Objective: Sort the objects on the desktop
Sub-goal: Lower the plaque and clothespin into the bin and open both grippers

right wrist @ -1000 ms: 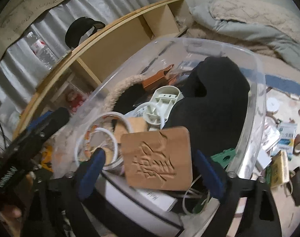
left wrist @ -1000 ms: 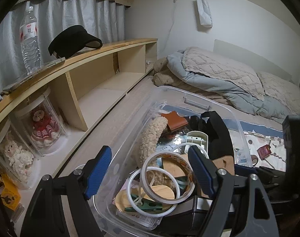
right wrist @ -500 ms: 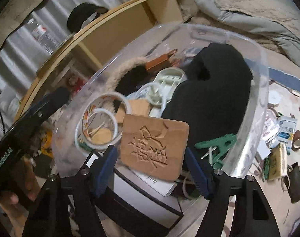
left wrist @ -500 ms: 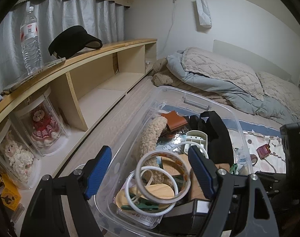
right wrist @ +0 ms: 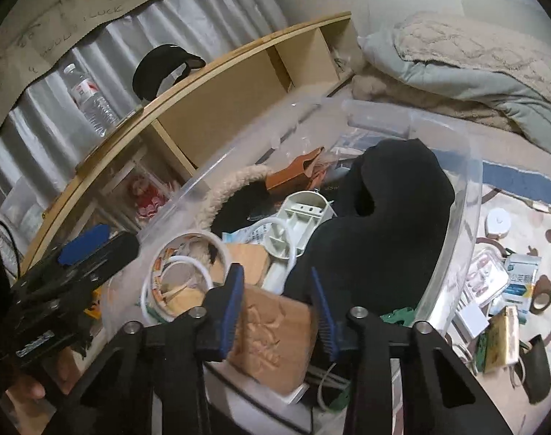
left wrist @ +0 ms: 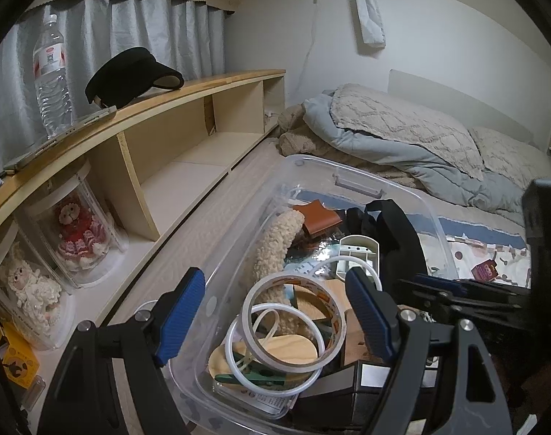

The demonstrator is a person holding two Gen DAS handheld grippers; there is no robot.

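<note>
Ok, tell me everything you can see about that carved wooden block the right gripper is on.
The carved wooden block is a flat, light-brown rectangular slab with rounded corners and a character cut into its top face. It lies tilted inside the clear plastic bin, resting on a white-and-black box beside the black fabric item. The right gripper has its blue-padded fingers against its two sides, apparently clamping it.
</note>
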